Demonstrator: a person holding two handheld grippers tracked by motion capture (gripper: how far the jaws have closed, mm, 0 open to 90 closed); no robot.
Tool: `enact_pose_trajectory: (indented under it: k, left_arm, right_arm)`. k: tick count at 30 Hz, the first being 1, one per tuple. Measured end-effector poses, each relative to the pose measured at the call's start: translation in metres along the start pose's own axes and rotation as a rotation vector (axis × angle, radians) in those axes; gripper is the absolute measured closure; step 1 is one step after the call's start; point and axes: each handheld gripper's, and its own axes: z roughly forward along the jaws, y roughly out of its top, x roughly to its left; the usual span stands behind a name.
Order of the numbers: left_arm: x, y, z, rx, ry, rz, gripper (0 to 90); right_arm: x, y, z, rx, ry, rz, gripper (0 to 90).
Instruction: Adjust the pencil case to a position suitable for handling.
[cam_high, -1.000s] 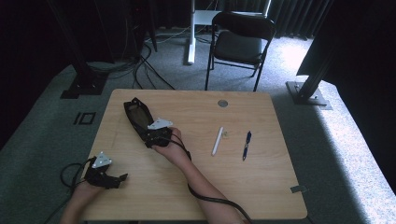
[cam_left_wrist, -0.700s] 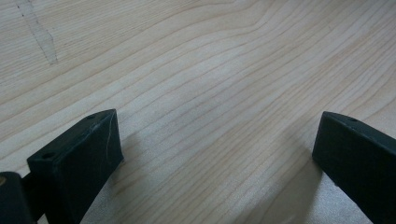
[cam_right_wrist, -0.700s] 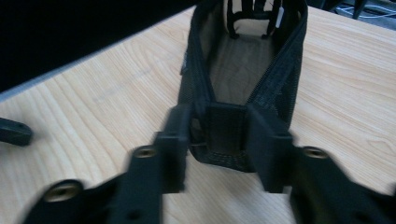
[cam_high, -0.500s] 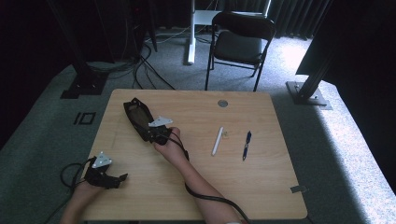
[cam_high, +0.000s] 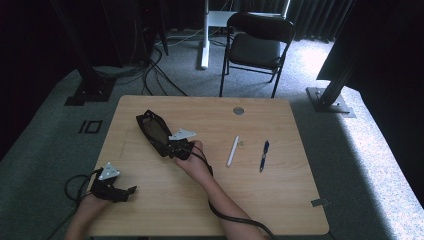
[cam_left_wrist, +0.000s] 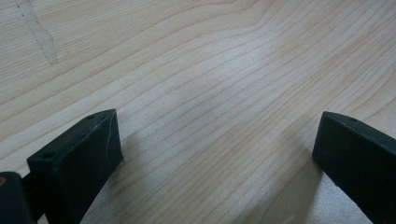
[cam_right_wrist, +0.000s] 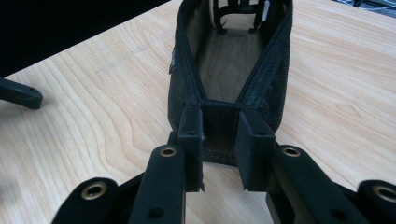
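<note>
On the table, right gripper level, jaws pinching the black mesh pouch; left gripper low, jaws spread.

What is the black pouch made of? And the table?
The pouch looks like soft black mesh fabric: you can see a fine woven net on its sides, and its end bends where the right gripper pinches it. The table looks like pale wood, or a wood-look top, with wavy grain lines and a smooth matte surface.

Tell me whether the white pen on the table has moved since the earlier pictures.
No. In the high view the slim white plastic pen lies at the same angle beside the dark blue pen, below the round grey table grommet, as before.
</note>
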Motion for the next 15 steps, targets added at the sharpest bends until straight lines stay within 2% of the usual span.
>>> enact_pose_trajectory:
  k: [15]
  left_arm:
    - [0.000,0.000,0.000,0.000,0.000,0.000,1.6]
  right_arm:
    - [-0.014,-0.026,-0.041,0.005,0.012,0.015,73.9]
